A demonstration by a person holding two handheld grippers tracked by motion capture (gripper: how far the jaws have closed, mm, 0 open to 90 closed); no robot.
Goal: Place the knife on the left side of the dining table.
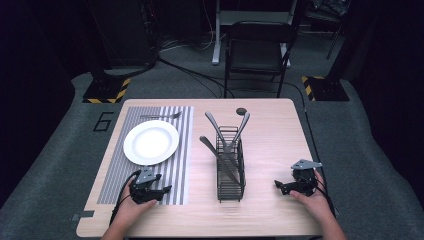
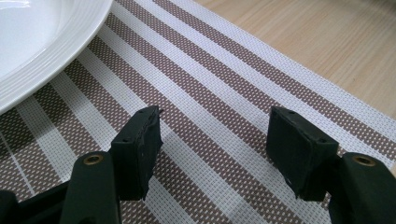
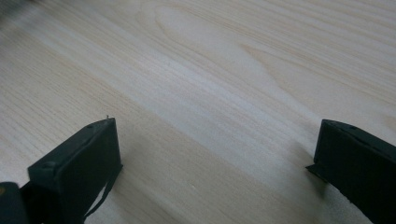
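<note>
Claws rested low on the near edge of the worktop (image 1: 270,120), one on each side of a wire caddy (image 1: 230,165). The left claw (image 1: 161,192) lay on the near end of a striped placemat (image 1: 175,150), its jaws spread wide with nothing between them; in the left gripper view the open pads (image 2: 140,149) hung just over the weave, and the rim of a white plate (image 2: 42,51) curved in at the far left. The right claw (image 1: 281,186) sat on bare wood near the right edge, likewise spread and empty, with plain grain between its pads (image 3: 81,163).

Both seemed parked at rest, probably so that either could start toward the cutlery. The plate (image 1: 151,142) lay on the mat just beyond the left claw, and a fork (image 1: 161,116) lay across the mat's far end, beyond the plate. The caddy stood between the two claws, a little farther off, with a knife (image 1: 218,159) and two long-handled pieces (image 1: 242,128) leaning out of it, handles up, likely kept there to be drawn out and set beside the plate.
</note>
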